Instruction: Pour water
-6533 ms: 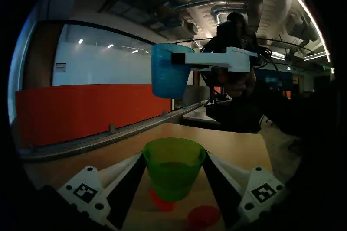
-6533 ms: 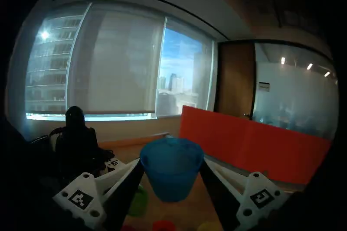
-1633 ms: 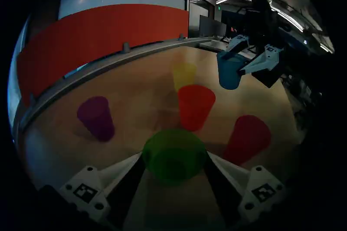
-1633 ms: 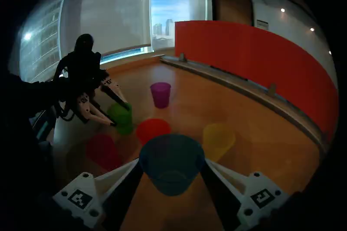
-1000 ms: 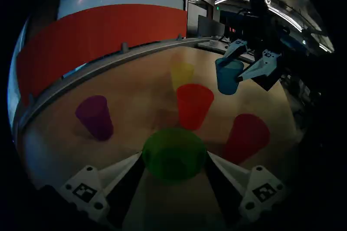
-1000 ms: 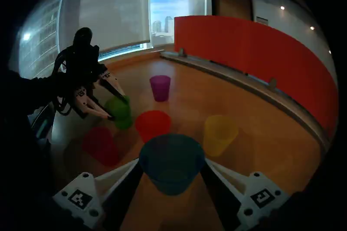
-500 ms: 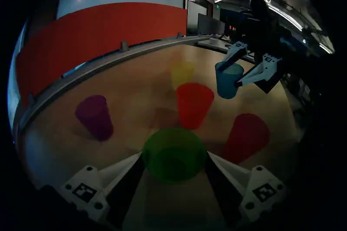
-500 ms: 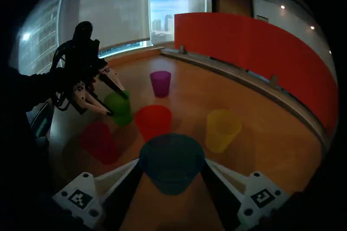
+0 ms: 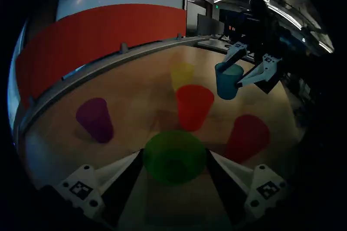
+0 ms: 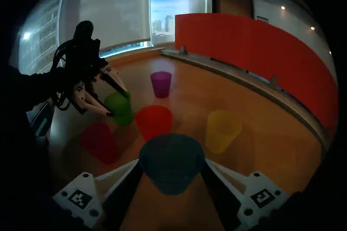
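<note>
Translucent plastic green cup [image 9: 174, 156], smooth wooden table [image 9: 130, 86]

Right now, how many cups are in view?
6: green cup in the left tool, blue cup in the right tool; on the table sit a purple cup, yellow cup, orange-red cup and dark red cup. More could be hidden.

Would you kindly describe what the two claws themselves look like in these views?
The left claw and right claw match. Each has two white fingers with black inner faces, widening toward the base. Each base bears a square black-and-white marker and small dark screw holes. Farther off, the housing behind the fingers looks dark.
</note>
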The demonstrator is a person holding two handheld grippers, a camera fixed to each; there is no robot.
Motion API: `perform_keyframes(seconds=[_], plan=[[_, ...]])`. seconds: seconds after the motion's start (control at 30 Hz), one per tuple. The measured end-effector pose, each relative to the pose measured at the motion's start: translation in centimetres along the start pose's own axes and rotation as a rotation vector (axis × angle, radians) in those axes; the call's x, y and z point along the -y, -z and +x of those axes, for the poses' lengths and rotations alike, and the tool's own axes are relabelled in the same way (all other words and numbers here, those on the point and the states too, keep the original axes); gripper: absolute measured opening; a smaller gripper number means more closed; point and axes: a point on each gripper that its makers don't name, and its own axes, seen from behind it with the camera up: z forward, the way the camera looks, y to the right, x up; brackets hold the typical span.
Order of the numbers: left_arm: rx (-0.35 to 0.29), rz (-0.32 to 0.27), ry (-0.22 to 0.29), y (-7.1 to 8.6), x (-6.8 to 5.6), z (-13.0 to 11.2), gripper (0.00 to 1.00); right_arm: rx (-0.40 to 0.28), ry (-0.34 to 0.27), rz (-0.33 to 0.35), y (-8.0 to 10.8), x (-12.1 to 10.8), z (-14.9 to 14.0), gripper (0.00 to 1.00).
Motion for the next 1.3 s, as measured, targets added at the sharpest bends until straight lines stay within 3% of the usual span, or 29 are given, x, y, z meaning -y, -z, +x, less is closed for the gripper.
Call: perform_keyframes(seconds=[0.67, 1.3], plan=[[0.017, 0.022, -0.028, 0.8, -0.1, -1.1, 0.98, 0.006, 0.007, -0.013, -1.7, -0.2, -1.4, 0.91], [0.023, 0.046, -0.016, 2.3, 0.0, -2.5, 0.99, 0.01, -0.003, -0.021, -2.4, -0.2, -3.1, 0.91]])
